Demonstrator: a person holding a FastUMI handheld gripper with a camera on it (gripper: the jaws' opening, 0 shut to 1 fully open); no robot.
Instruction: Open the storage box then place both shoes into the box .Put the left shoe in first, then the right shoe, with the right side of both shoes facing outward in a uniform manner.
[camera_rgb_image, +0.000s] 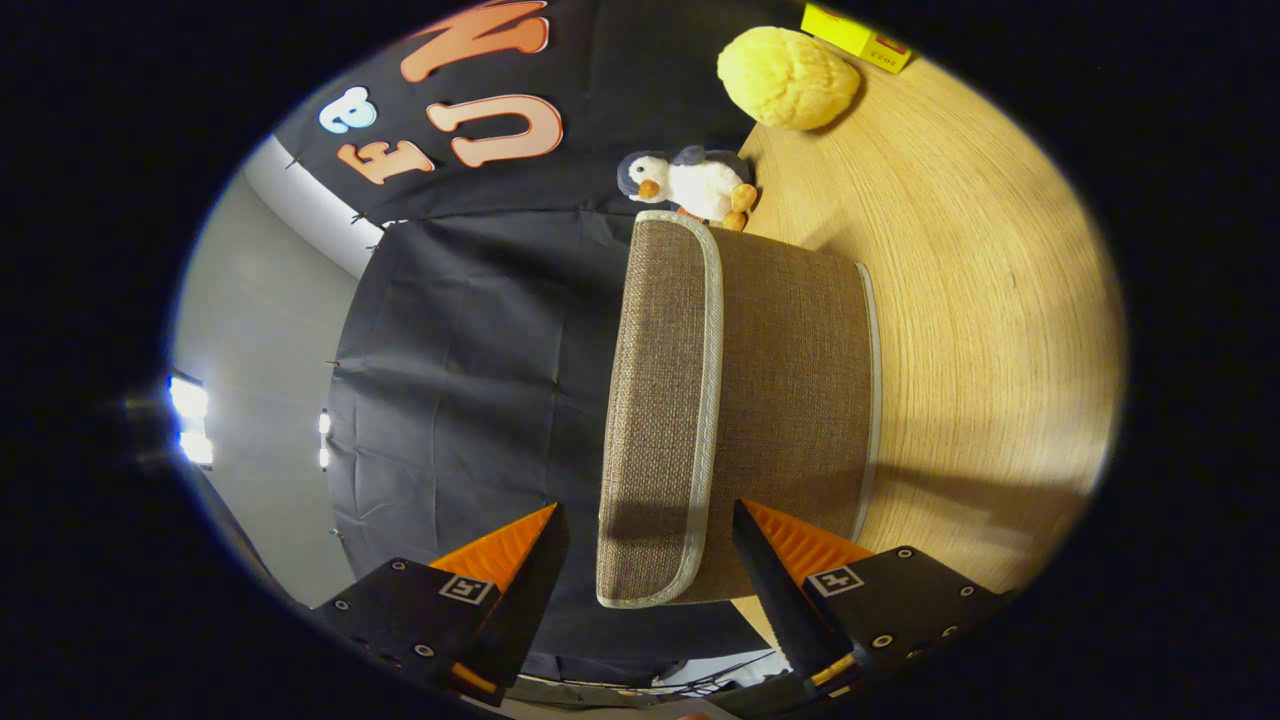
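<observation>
Gripper was spread wide, straddling the fabric storage box lid edge at frame centre, not touching. Lid looked light, soft-sided; best pinched at its piped rim.

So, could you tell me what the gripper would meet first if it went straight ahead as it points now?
Most likely the box lid: its trimmed edge lies between the open gripper fingers and runs on ahead. Depth is unclear, so how soon is hard to say.
</observation>
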